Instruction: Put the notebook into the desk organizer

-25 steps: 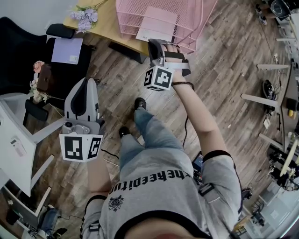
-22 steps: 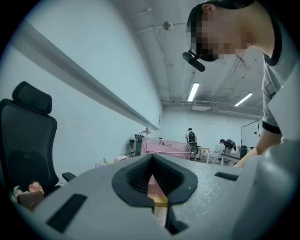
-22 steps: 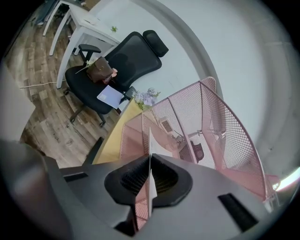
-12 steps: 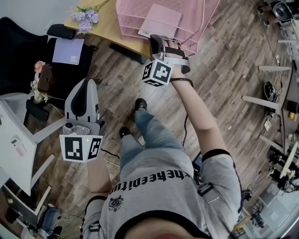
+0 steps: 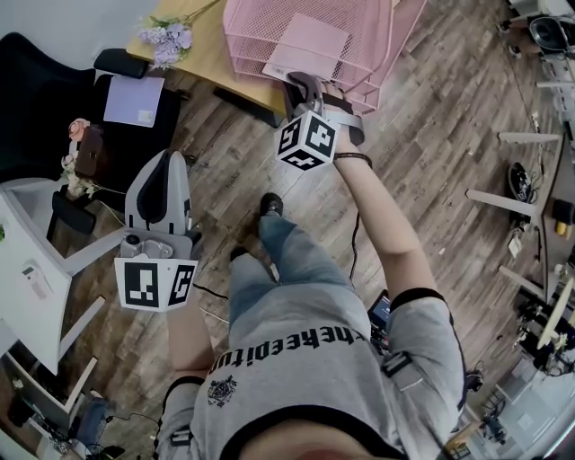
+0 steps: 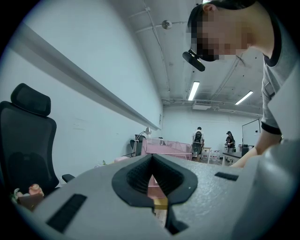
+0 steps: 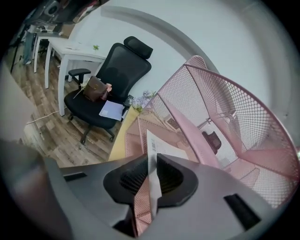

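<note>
The pink notebook (image 5: 310, 45) lies in a tray of the pink mesh desk organizer (image 5: 252, 20) on the wooden desk. My right gripper (image 5: 301, 85) is at the notebook's near edge. In the right gripper view the notebook's edge (image 7: 157, 150) still stands between the jaws of the right gripper (image 7: 152, 176), which have just been opening, and a gap shows beside each pad. The organizer's mesh walls (image 7: 225, 108) rise close ahead. My left gripper (image 5: 166, 157) hangs level over the floor at the left, shut and empty. In the left gripper view its tips (image 6: 151, 161) meet, with the organizer (image 6: 164, 147) far off.
The wooden desk (image 5: 207, 54) carries purple flowers (image 5: 166, 40). A black office chair (image 5: 54, 99) at the left holds a lilac booklet (image 5: 130, 99) and a brown bag (image 5: 87, 153). A white table (image 5: 27, 260) stands at the lower left. The person's legs fill the lower middle.
The right gripper has rolled, its marker cube turning, and edged toward the organizer. The notebook has slid a little deeper into the tray. The left gripper has stayed still.
</note>
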`<state>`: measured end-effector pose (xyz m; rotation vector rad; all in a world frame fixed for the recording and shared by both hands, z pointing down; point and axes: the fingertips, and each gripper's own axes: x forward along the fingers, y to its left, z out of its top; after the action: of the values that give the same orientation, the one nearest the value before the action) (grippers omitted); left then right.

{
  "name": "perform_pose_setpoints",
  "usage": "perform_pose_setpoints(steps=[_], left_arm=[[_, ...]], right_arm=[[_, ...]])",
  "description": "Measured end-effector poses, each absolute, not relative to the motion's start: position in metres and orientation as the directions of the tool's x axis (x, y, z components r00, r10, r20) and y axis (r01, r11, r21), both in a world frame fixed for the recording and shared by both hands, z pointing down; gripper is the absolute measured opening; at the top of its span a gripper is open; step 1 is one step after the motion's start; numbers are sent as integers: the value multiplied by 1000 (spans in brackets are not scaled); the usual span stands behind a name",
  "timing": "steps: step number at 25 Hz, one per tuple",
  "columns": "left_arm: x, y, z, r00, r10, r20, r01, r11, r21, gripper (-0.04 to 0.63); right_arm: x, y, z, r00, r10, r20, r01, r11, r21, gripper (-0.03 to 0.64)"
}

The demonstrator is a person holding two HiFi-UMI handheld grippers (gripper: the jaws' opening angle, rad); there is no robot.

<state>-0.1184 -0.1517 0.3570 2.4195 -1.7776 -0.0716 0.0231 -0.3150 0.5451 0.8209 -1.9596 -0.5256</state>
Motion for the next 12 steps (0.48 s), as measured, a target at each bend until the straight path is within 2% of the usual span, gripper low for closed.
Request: perform_pose_setpoints(steps=[7, 12], left_arm=[[-115, -154, 351, 310, -950, 37, -944, -303, 129, 0], [-123, -152, 348, 307, -951, 35, -946, -300, 126, 0]], right_arm=[[24, -310, 551, -382, -667, 640, -355, 745, 565, 86], [20, -306, 551, -384, -665, 641, -405, 745, 530, 95]])
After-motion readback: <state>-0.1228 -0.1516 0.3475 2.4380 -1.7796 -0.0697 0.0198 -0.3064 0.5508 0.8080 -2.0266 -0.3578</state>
